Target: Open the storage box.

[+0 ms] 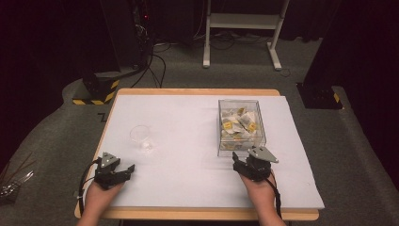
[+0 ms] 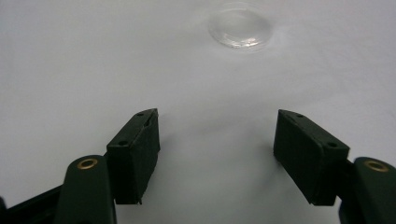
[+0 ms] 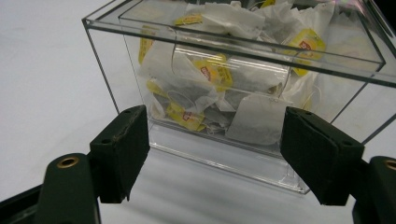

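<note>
The white surface [image 1: 188,179] carries everything, and both tools rest near its front edge, well apart. Just ahead of the right tool [image 1: 248,165] stands the clear box [image 1: 242,126], open-topped and packed with tea bags [image 3: 219,70] bearing yellow tags. That tool's jaws gape wide with nothing between them, the box wall close in front. Ahead of the left tool [image 1: 117,170], a little to its right, sits the small clear cup [image 1: 140,134]; those jaws are also wide open and empty.

Judging from this, the light box could slide or tip if a jaw catches its rim on the way in, and the tangled strings may drag out several bags at once. The cup could topple at a nudge.

The cup's rim barely shows against the white, and whether the pale patch beside it is glare or an object I cannot tell.
</note>
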{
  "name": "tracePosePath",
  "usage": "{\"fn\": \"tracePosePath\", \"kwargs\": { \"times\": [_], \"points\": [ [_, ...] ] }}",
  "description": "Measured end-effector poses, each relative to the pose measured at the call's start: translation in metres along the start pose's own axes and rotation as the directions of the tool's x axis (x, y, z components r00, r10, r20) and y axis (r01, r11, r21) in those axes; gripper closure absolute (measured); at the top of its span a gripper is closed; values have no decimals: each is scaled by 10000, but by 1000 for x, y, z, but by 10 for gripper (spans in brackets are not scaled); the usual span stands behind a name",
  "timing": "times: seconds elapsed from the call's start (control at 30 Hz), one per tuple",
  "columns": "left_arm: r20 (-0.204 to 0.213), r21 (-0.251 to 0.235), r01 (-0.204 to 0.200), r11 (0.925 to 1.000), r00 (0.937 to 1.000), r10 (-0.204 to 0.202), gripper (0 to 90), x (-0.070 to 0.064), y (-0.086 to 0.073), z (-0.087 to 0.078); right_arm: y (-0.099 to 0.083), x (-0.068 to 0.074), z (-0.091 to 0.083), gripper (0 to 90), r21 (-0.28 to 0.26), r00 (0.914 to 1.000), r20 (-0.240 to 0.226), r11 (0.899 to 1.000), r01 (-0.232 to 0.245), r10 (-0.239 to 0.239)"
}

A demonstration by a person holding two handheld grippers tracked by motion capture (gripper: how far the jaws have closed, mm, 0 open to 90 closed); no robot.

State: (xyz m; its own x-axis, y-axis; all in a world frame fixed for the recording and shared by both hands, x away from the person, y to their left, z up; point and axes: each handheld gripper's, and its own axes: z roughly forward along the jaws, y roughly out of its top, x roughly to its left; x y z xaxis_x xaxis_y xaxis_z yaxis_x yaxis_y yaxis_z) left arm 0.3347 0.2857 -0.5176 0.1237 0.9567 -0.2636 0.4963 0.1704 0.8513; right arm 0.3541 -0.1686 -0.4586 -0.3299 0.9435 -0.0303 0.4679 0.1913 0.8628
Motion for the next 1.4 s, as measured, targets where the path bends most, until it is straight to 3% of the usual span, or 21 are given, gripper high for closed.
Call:
{"fn": "tracePosePath", "kwargs": {
  "times": [0.13,0.3,0.57,1.2,1.4],
  "points": [
    [-23,57,-199,9998,9998,199,313,1,0,-1,3,1,3,241,-37,9999,120,10000,-20,20],
    [33,29,-15,10000,10000,15,311,0,0,0,7,1,8,241,62,9991,353,9997,-225,222],
    [29,64,-120,9999,9999,120,308,1,0,0,10,-1,13,250,38,9969,497,9981,-616,614],
    [33,72,-126,9999,9999,126,307,1,0,0,18,9,20,279,70,9918,1086,9976,-692,680],
    [29,75,-140,9999,9999,140,305,1,0,0,21,12,23,278,53,9862,1447,9966,-816,800]
  ]
}}
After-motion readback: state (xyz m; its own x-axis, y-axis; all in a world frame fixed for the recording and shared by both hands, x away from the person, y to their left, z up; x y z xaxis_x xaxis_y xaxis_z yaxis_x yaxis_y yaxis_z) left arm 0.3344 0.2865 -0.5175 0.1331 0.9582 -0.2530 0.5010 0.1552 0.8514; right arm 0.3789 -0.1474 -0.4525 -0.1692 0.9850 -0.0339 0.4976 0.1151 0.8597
